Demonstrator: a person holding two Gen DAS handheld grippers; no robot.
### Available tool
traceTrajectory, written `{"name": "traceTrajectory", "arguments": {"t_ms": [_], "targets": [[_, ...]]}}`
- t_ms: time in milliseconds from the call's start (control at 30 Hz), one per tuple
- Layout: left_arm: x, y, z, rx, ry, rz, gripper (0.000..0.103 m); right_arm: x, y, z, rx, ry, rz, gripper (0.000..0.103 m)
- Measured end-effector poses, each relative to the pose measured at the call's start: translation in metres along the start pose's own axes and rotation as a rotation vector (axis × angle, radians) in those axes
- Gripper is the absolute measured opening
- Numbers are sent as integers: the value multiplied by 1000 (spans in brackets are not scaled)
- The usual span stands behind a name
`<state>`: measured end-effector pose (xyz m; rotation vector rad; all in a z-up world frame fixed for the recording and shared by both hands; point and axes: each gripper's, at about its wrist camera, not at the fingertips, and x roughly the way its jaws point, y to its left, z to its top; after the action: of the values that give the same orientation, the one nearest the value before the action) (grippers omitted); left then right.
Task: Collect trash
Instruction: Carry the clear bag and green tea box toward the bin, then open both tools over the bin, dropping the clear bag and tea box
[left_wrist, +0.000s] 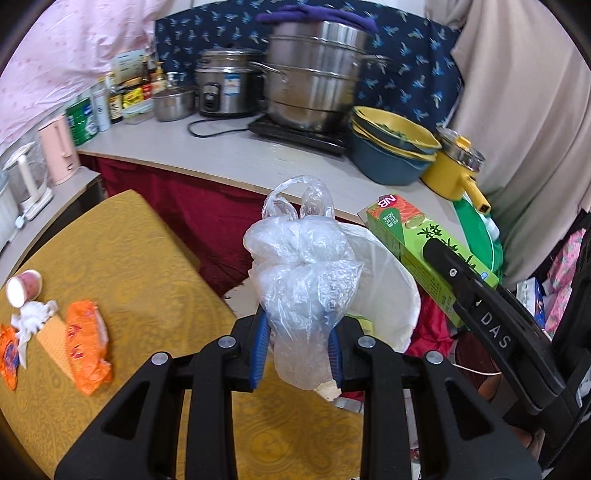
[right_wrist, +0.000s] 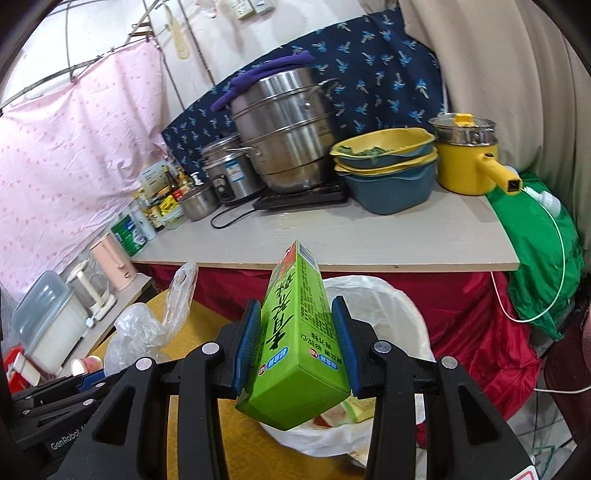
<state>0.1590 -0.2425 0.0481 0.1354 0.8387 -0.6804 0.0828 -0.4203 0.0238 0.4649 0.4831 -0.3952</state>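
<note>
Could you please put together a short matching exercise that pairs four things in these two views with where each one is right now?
Things:
1. crumpled clear plastic bag
2. green drink carton
3. orange wrapper
4. yellow pot

Places:
A. lying on the yellow tablecloth
B. standing on the white counter, beside the stacked bowls
C. clamped in the left hand-held gripper
D. clamped in the right hand-held gripper, above the lined trash bin

Pairs: 1-C, 2-D, 3-A, 4-B
</note>
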Motion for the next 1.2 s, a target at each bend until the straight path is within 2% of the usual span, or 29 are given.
{"name": "traceTrajectory", "arguments": {"t_ms": [267, 567, 667, 700, 733, 833, 1200], "targets": [[34, -23, 1, 33, 61, -16, 26, 12, -30, -8, 48, 29, -31, 38], [52, -27, 1, 32, 82, -16, 30, 26, -41, -13, 70, 52, -41, 38], [55, -25, 2, 15, 78, -4, 38, 29, -41, -12, 72, 53, -42, 41], [55, -23, 3, 6, 75, -1, 48, 29, -40, -11, 72, 49, -45, 44], [54, -22, 3, 0, 69, 3, 54, 29, -40, -10, 72, 47, -45, 46], [51, -20, 4, 0, 49, 19, 60, 27, -38, -8, 73, 35, -44, 52], [36, -2, 5, -43, 28, 41, 62, 19, -22, -6, 55, 18, -40, 63]]}}
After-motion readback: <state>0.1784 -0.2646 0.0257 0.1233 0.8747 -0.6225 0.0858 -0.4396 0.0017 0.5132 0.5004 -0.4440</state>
